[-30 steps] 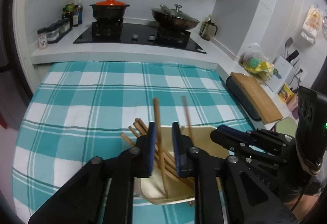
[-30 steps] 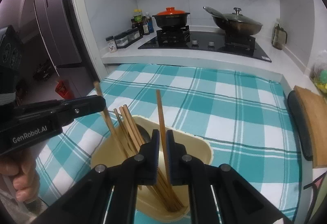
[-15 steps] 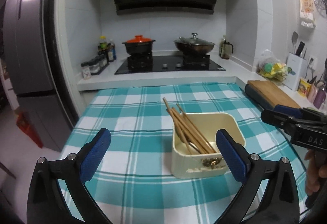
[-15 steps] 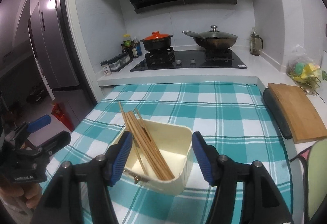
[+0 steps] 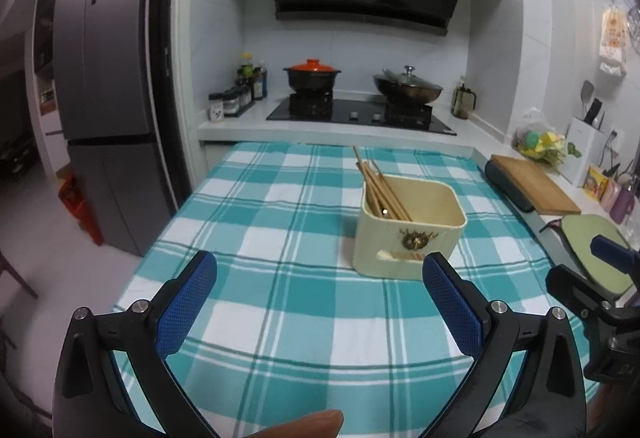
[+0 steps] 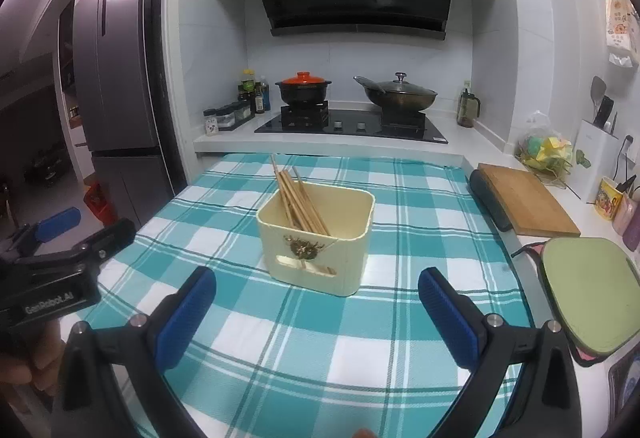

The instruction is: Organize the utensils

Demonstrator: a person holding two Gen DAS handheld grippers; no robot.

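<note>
A cream utensil holder (image 5: 408,234) (image 6: 320,242) stands on the teal checked tablecloth (image 5: 280,298) (image 6: 360,338). Several wooden chopsticks (image 5: 380,190) (image 6: 298,198) lean in it toward the back left, with a metal spoon among them. My left gripper (image 5: 320,298) is wide open and empty, held back from the holder at the table's near edge. My right gripper (image 6: 316,302) is also wide open and empty, in front of the holder. Each gripper shows at the side of the other's view.
A stove with an orange-lidded pot (image 5: 312,74) and a wok (image 5: 408,88) is behind the table. A wooden cutting board (image 6: 524,198) and a green mat (image 6: 584,290) lie on the right counter. A fridge (image 5: 104,118) stands on the left.
Both grippers let go of the chopsticks they held over the holder, opened wide and drew back and up. The chopsticks now rest in the holder.
</note>
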